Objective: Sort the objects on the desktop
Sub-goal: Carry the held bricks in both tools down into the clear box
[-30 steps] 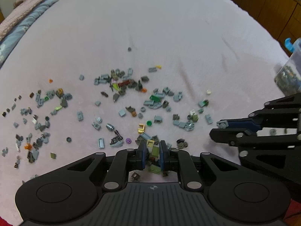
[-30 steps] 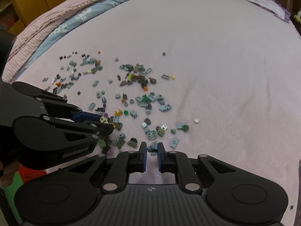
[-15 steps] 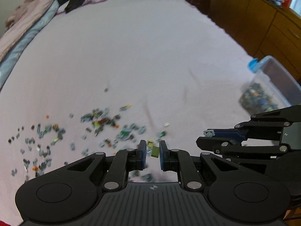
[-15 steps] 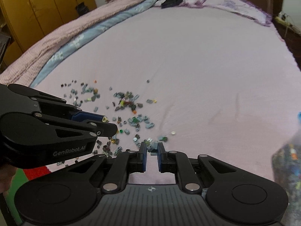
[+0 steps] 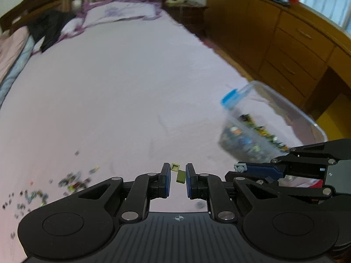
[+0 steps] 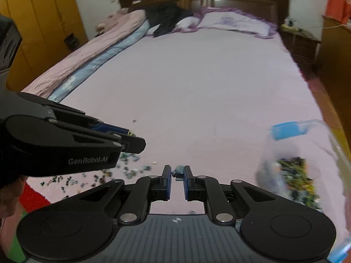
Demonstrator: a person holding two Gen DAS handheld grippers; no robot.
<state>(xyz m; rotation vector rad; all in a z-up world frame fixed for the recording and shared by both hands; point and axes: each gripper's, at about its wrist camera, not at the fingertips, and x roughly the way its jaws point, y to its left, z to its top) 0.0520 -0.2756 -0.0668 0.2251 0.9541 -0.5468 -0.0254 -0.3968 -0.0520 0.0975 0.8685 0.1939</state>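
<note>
Both grippers risen off the scattered bricks, clear bin now nearer.

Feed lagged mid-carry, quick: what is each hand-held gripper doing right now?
Left hand-held gripper: closed on small olive-green pieces.
Right hand-held gripper: closed on a small grey-blue piece.

matt cloth bedsheet, clear plastic box
</note>
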